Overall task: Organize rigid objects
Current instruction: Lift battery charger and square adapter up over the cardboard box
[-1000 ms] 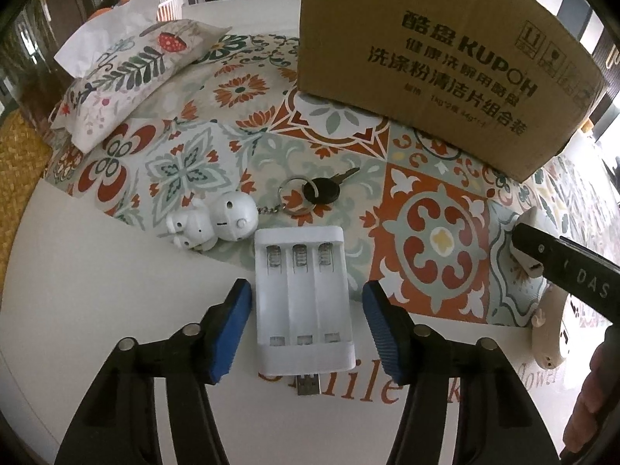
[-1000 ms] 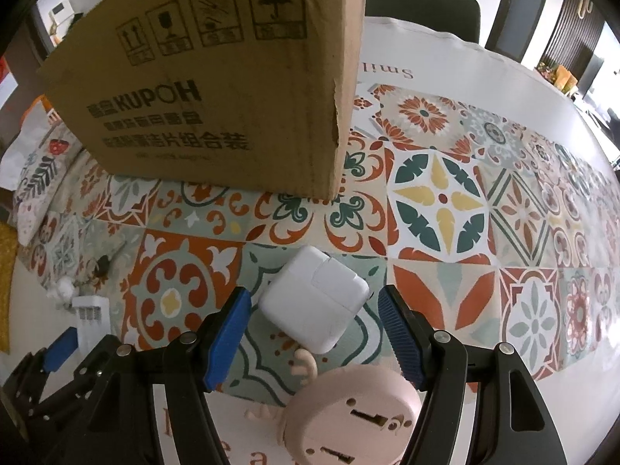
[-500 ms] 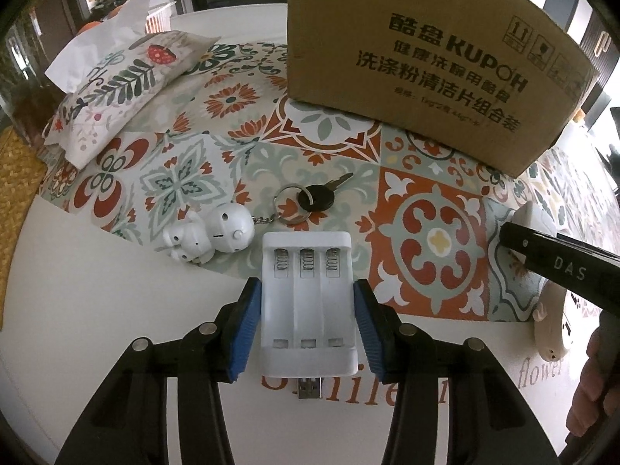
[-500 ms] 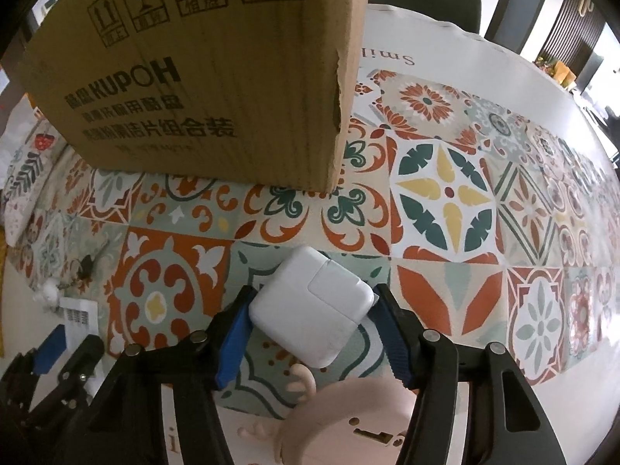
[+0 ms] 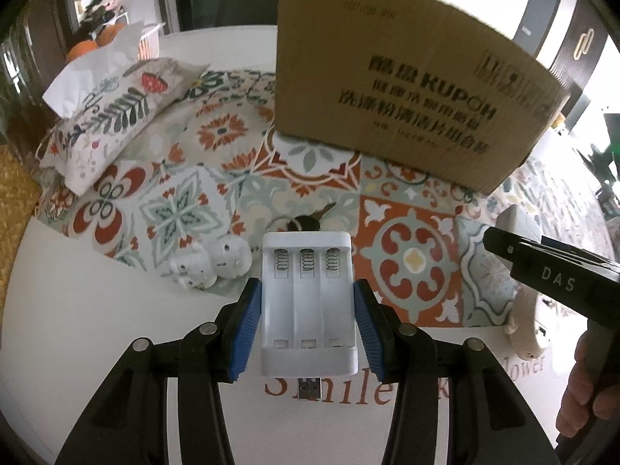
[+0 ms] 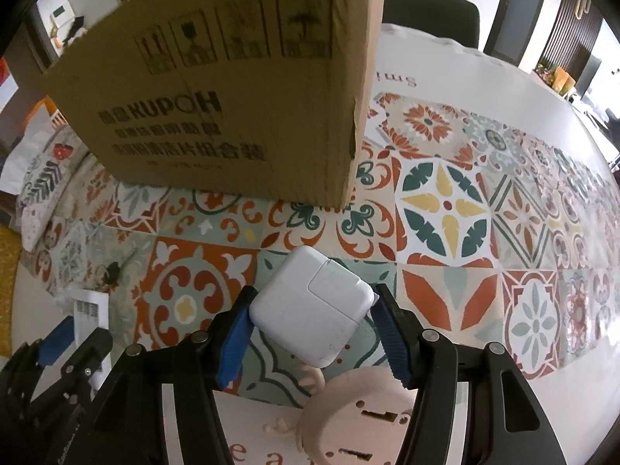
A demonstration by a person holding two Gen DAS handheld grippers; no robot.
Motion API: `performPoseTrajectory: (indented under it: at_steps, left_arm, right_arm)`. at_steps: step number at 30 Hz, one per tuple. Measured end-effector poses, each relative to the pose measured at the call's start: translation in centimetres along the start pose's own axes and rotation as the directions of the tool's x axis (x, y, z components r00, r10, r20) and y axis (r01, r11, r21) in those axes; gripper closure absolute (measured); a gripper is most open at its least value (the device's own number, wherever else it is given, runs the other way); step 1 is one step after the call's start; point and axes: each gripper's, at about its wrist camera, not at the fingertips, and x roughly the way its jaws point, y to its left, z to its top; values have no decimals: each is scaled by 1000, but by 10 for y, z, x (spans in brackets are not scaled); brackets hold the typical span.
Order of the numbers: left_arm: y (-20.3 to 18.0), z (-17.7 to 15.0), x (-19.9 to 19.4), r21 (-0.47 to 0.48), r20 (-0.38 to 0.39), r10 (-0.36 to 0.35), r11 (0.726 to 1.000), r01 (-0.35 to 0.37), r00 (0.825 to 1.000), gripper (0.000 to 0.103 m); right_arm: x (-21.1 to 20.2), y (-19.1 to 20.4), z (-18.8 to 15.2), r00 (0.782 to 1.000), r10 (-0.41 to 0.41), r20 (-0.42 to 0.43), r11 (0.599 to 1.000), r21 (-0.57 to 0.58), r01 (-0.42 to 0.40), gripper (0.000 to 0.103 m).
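A white three-slot battery charger (image 5: 308, 302) with a USB plug at its near end sits between the blue pads of my left gripper (image 5: 308, 327), which press its two long sides. Its far end covers part of a key on a ring (image 5: 308, 221). My right gripper (image 6: 314, 302) is shut on a white square power adapter (image 6: 314, 306), held cornerwise over the patterned cloth. The brown cardboard box (image 5: 407, 89) stands behind both; its corner (image 6: 350, 178) is just beyond the adapter. The left gripper (image 6: 58, 364) and the charger (image 6: 89, 306) also show at the right wrist view's lower left.
A white figurine keychain (image 5: 217, 267) lies left of the charger. A floral tissue pouch (image 5: 112, 116) sits at the far left. A pink round figure (image 6: 360, 418) lies under the right gripper. The other gripper (image 5: 550, 271) and a hand (image 5: 589, 387) are at the right.
Both grippers closed: the left onto the charger, the right onto the adapter. The charger now overlaps the key ring. The box looks larger in both views.
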Motion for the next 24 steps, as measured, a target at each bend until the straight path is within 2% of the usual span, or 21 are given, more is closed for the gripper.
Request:
performPoseTrajectory:
  at_steps: [12,24]
  left_arm:
    - [-8,21,-41,62,107,-45,997,38,993,56]
    - [-21,45,-96,167,245,-116,983,76,962,56]
  right_arm:
    - [-45,-13,2,995,24,92,999,25,-27,43]
    - [-96,-20,10,977,41,211,996,64,-56,42]
